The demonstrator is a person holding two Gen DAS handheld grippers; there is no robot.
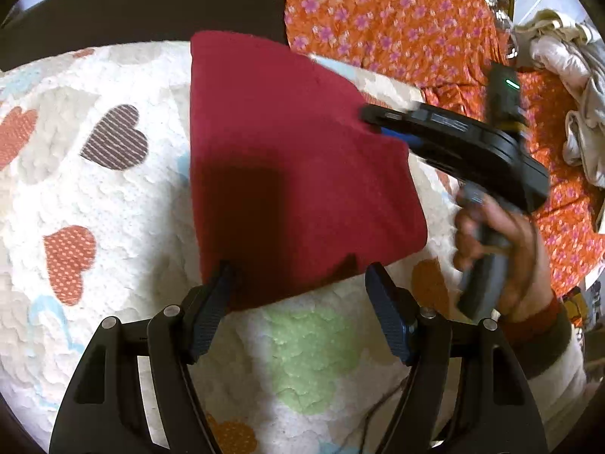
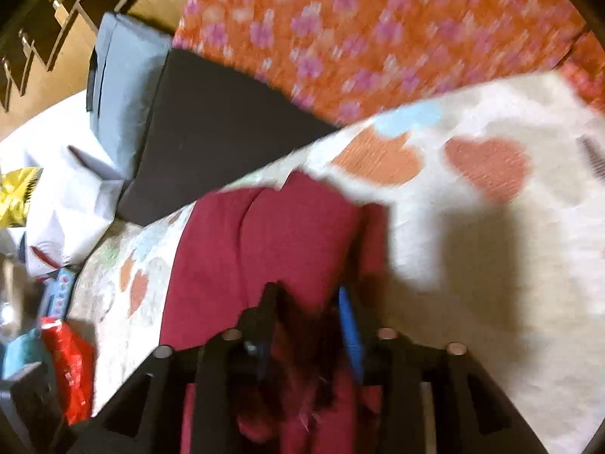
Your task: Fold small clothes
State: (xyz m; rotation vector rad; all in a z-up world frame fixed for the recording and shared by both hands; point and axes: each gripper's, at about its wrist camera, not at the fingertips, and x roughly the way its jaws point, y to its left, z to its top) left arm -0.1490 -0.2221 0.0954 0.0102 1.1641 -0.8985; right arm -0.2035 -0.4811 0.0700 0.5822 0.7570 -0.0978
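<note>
A dark red garment [image 1: 287, 159] lies folded on a white quilt with coloured hearts [image 1: 94, 196]. My left gripper [image 1: 298, 276] is open at the garment's near edge, its left finger touching the cloth, nothing between the jaws. My right gripper [image 1: 368, 115] reaches in from the right over the garment's right edge. In the blurred right wrist view the red garment [image 2: 264, 249] lies between and under the right gripper's [image 2: 308, 295] fingers, which stand a little apart with red cloth bunched between them.
An orange flowered sheet [image 1: 397, 19] lies beyond the quilt. A pile of pale clothes [image 1: 571, 87] sits at the far right. In the right wrist view a dark board [image 2: 211, 132], a blue cushion [image 2: 124, 87] and bags [image 2: 68, 359] lie left of the quilt.
</note>
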